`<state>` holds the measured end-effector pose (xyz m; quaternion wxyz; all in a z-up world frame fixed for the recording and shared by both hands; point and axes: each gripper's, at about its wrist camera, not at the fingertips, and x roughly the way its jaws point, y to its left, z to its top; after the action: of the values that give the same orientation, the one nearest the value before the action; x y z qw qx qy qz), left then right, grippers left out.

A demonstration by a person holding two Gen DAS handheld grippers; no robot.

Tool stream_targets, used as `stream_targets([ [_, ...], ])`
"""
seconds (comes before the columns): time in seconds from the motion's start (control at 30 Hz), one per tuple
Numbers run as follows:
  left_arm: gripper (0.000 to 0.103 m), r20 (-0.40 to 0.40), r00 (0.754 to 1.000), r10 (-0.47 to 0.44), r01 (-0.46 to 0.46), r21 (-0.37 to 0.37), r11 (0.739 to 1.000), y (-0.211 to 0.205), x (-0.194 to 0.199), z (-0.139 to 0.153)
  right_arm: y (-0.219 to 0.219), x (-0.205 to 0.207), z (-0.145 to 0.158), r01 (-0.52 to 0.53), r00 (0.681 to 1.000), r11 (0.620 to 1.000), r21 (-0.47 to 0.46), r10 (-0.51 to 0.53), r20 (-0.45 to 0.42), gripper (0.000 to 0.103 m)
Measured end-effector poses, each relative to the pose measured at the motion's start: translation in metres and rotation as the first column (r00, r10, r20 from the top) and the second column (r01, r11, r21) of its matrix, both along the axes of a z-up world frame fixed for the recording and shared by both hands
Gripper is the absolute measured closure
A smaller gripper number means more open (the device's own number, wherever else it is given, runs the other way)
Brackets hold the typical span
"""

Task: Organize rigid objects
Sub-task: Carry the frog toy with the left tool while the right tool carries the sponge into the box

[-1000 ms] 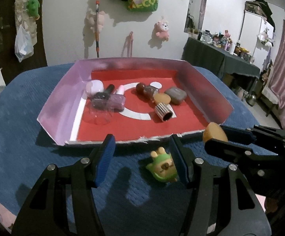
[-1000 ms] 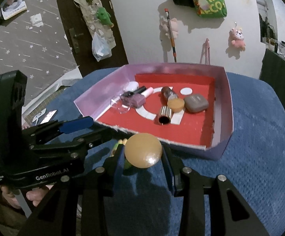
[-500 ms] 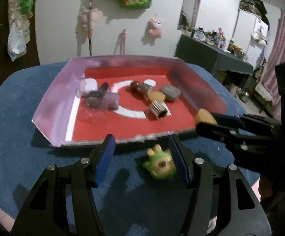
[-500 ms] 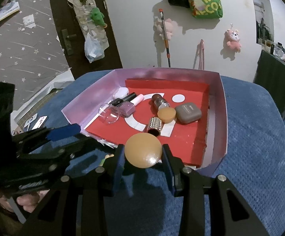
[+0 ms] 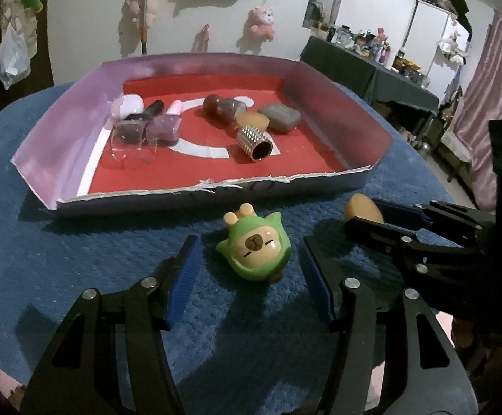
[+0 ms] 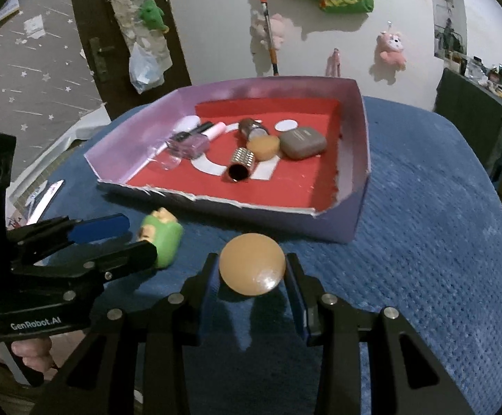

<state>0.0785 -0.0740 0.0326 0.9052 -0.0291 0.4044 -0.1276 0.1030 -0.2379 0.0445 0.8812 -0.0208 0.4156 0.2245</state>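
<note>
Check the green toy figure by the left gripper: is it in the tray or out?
Out. The green toy figure lies on the blue cloth, in front of the tray, apart from its near wall, between the left gripper's open jaws.

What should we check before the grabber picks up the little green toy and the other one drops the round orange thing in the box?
1. Green toy sits between the left gripper pads: ok.
2. Pads pressing on the toy: not ok, there are gaps on both sides.
3. Right gripper holds the round orange piece firmly: ok.
4. Orange piece is over the tray: not ok, it is short of the near wall.
5. Free red floor in the tray near the front: ok.
6. The two grippers are clear of each other: cannot tell, they look close.
</note>
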Motion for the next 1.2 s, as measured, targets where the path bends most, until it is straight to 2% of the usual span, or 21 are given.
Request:
stream_targets([
  [0.27,0.047,-0.022,0.999,0.023,-0.024,-0.021,0.999,-0.001,0.01,-0.014,0.0,0.001,-0.008,0.005,1.0,1.0,-0.016,-0.005,-0.001,0.063],
  [0.3,0.049,-0.017,1.0,0.023,-0.023,-0.02,1.0,-0.001,0.01,-0.014,0.0,0.001,-0.008,0.006,1.0,1.0,-0.019,-0.006,0.0,0.063],
  [0.33,0.056,-0.009,1.0,0.018,-0.018,-0.018,1.0,-0.003,0.009,-0.013,0.0,0.001,-0.008,0.007,1.0,1.0,-0.022,-0.007,0.0,0.063],
  [0.43,0.056,0.016,1.0,0.019,-0.02,0.023,1.0,-0.009,0.006,-0.012,0.0,0.002,-0.008,0.006,1.0,1.0,-0.021,-0.006,-0.002,0.063],
  [0.77,0.056,0.032,0.999,0.027,-0.029,0.061,0.998,-0.012,0.005,-0.011,0.001,0.0,-0.004,-0.005,1.0,1.0,-0.008,0.005,-0.001,0.063],
  [1.2,0.056,0.064,0.998,0.007,-0.009,0.037,0.999,-0.003,-0.007,0.01,0.008,-0.007,0.017,-0.055,0.998,0.996,0.065,0.055,0.001,0.063],
])
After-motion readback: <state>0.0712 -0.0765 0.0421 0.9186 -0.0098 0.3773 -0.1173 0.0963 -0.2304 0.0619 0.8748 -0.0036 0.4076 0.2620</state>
